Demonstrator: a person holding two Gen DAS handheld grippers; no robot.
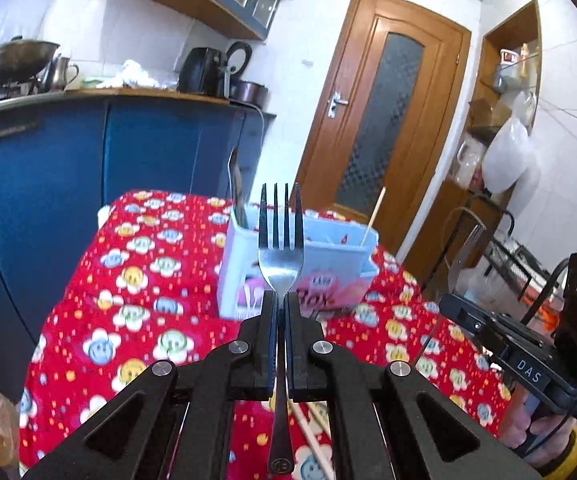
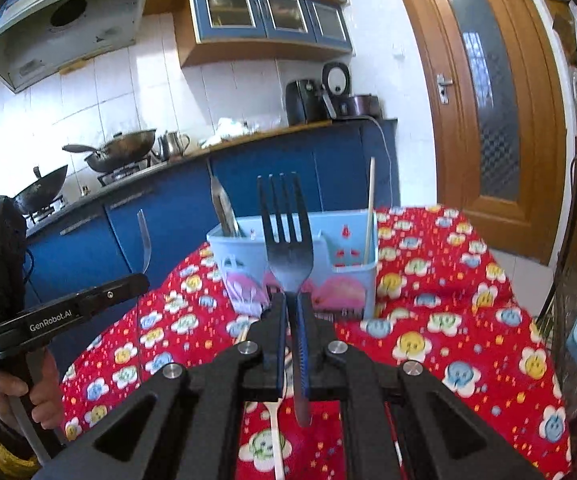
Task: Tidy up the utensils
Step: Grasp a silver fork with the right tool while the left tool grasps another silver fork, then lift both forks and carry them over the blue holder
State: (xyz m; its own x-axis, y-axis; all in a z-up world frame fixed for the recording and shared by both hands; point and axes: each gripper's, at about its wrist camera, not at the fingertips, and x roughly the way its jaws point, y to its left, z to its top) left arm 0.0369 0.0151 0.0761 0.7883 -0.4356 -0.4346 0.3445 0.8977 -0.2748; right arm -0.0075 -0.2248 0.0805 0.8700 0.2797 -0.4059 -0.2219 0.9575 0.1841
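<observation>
**Two forks up, caddy ahead: line up before lowering**

Left wrist view: the left gripper (image 1: 280, 300) is clamped on the neck of a steel fork (image 1: 280, 248), tines up, handle running back between the jaws. Straight beyond it stands the pale blue utensil caddy (image 1: 328, 248) on the red flower-print tablecloth (image 1: 128, 280). A knife (image 1: 235, 188) stands in its left compartment and a single chopstick (image 1: 373, 216) in its right. The step in hand looks like carrying the fork to a compartment, so the fork would need tipping handle-down over the chosen opening first.

Right wrist view: the right gripper (image 2: 292, 304) pinches a second fork (image 2: 286, 236), also tines up, slightly canted in the jaws. The caddy (image 2: 352, 280) sits just past it, its middle section free. A white spoon (image 2: 275, 440) lies on the cloth below. Motion blur leaves it unclear how many dividers the caddy has. Bring one fork in at a time, clear of the knife and chopstick, so the grippers do not crowd each other.
</observation>
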